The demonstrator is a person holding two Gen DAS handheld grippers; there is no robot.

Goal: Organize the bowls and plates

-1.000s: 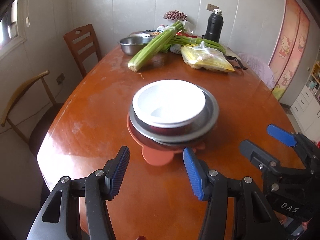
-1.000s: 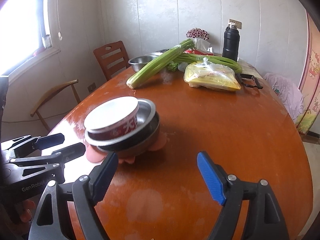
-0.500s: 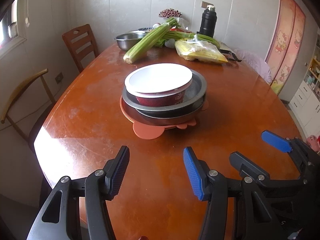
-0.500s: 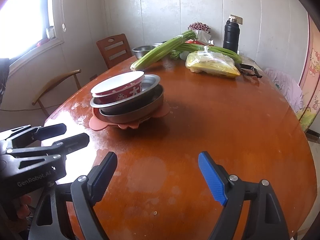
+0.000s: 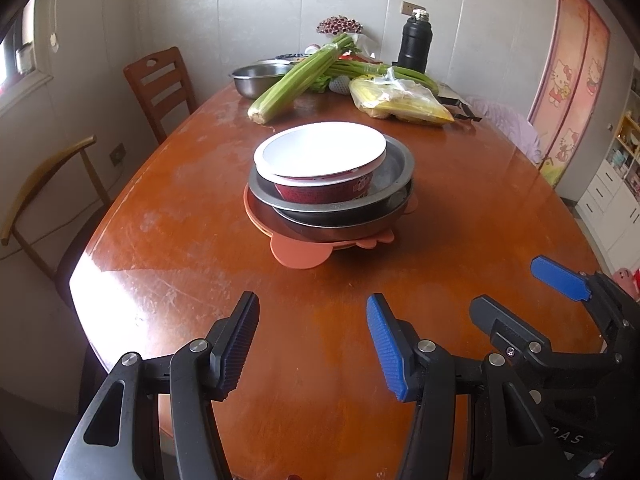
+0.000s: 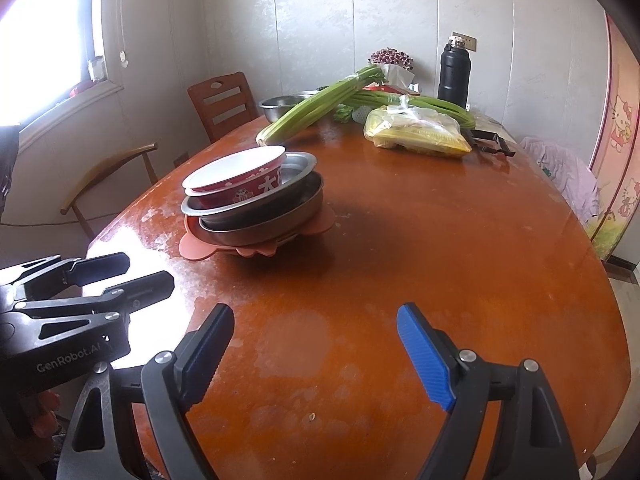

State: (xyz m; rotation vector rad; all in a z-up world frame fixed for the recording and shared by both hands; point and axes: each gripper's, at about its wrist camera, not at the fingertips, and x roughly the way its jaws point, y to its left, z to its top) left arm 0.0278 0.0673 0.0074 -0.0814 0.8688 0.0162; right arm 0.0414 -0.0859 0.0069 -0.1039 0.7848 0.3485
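Observation:
A stack stands on the table: a red-and-white bowl [image 5: 320, 164] [image 6: 240, 178] sits in a metal dish [image 5: 394, 174] [image 6: 298, 168], which sits in a second metal dish [image 5: 340, 226] [image 6: 272, 222] on an orange plate [image 5: 300, 254] [image 6: 196, 246]. My left gripper [image 5: 310, 344] [image 6: 124, 276] is open and empty, near the table's front edge, well short of the stack. My right gripper [image 6: 316, 356] [image 5: 524, 292] is open and empty, to the right of the left one.
The wooden table [image 5: 200, 220] carries at its far end a steel bowl [image 5: 260, 78], celery [image 5: 296, 80], a bag of corn [image 5: 400, 100] and a black flask [image 5: 414, 46]. Two chairs [image 5: 160, 84] stand along the left side.
Both grippers have drawn back and lowered toward the table's near edge, so the stack looks farther away and more side-on. Both stay open and empty.

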